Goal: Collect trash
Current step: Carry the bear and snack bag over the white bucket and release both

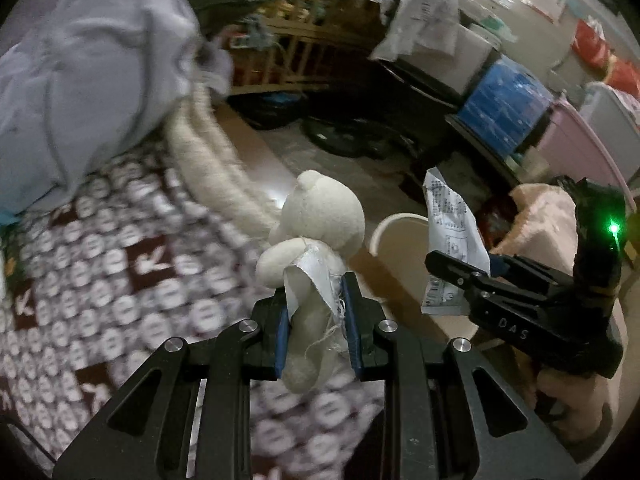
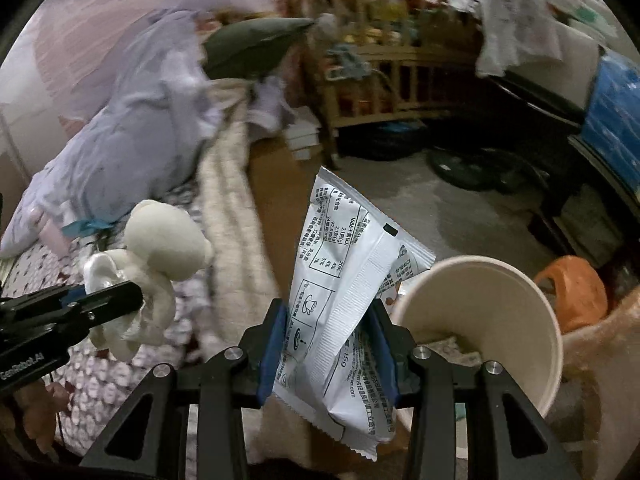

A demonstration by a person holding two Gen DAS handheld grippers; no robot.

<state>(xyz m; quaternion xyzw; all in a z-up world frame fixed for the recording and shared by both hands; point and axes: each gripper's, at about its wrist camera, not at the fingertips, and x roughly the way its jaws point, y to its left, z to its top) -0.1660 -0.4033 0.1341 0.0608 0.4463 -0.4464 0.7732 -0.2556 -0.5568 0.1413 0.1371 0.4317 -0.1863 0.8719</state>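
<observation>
**A:** Your left gripper [image 1: 316,320] is clamped on a small white plush bear [image 1: 320,232], fabric tag pinched in with it. Your right gripper [image 2: 328,344] is clenched on a white printed sachet [image 2: 344,280].

**B:** And the paper cup [image 2: 492,320]?

**A:** Just beside your right jaws, mouth tilted toward you, scraps inside. I can't tell what holds it.

**B:** So where do you take them?

**A:** No bin shows in either view. You're over the edge of the patterned blanket [image 1: 120,260], floor beyond. Keep both grips firm, carry level, and slow down; the sachet sits crooked and could slip.
</observation>
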